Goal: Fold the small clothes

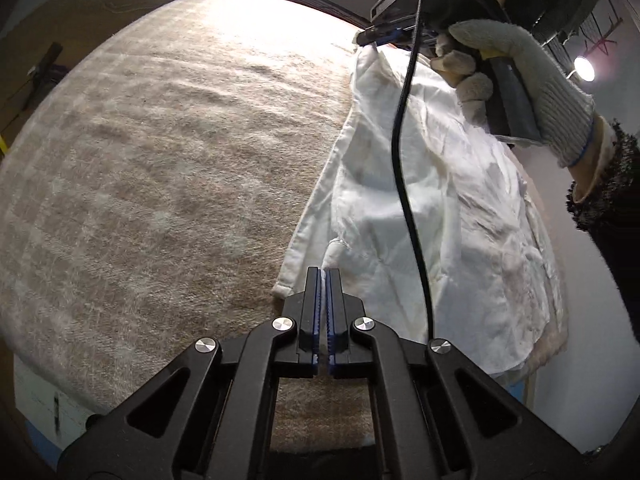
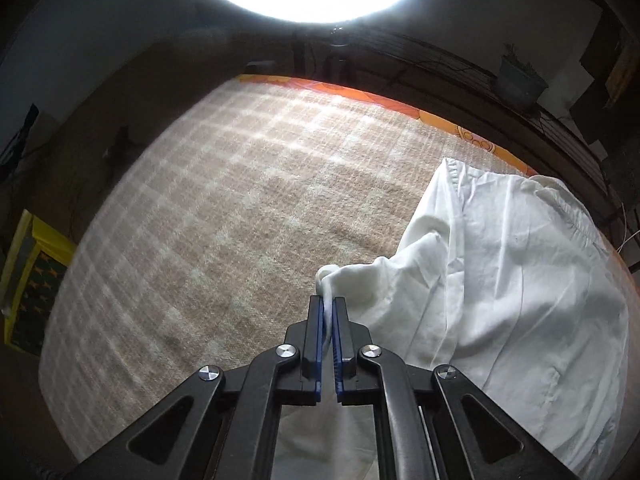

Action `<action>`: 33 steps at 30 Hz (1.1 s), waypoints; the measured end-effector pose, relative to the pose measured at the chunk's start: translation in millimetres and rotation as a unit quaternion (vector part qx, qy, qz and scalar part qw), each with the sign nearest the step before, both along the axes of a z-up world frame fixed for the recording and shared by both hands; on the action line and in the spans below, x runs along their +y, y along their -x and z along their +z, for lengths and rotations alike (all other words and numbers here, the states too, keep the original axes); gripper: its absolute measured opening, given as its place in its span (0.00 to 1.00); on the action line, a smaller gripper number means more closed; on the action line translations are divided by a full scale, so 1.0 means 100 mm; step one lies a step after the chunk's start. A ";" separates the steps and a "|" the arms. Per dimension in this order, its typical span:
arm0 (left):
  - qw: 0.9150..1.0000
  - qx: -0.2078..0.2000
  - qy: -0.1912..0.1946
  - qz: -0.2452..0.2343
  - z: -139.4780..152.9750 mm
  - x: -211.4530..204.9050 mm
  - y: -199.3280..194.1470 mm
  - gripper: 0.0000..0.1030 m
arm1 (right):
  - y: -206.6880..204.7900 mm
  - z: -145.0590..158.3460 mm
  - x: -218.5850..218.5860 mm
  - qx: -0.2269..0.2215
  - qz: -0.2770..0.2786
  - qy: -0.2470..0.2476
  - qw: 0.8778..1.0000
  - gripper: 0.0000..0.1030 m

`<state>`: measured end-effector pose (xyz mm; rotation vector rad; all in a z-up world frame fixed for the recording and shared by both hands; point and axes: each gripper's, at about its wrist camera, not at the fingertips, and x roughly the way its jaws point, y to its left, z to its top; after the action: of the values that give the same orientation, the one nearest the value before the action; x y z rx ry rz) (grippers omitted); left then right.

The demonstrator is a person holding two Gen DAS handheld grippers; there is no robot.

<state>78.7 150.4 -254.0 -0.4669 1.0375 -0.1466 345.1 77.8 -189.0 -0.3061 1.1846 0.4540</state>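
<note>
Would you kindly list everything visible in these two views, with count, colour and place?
shirt: one, white, rumpled on the blanket's right side
blanket: one, beige checked, covering the surface
ring lamp: one, bright white, overhead at the far edge
cable: one, black, hanging across the shirt
plant pot: one, grey-green, far right background
gloved hand: one, grey knit glove, holding the right gripper's handle
left gripper: black with blue pads, shut on the shirt's near edge
right gripper: same, shut on a shirt fold

no legible text anywhere, seemingly
</note>
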 end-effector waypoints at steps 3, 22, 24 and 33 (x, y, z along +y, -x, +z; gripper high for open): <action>0.999 -0.007 -0.038 -0.001 0.03 -0.08 0.00 0.00 | -0.02 -0.07 0.02 -0.003 0.007 0.008 1.000 0.01; 0.998 0.011 -0.059 0.009 -0.12 -0.18 -0.13 0.40 | 1.02 0.08 -0.80 0.105 0.070 -0.150 0.981 0.33; 0.998 0.010 -0.057 0.004 -0.12 -0.22 -0.13 0.19 | 1.26 -0.05 -0.83 0.114 0.082 -0.135 0.981 0.33; 0.998 -0.043 0.034 -0.010 0.13 -0.21 0.07 0.03 | 1.38 -0.38 -0.81 0.106 0.069 -0.108 0.986 0.30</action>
<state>71.2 129.9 -240.8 -0.5076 0.9559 -0.2183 207.5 -3.1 -227.4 -0.1544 1.3124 0.7441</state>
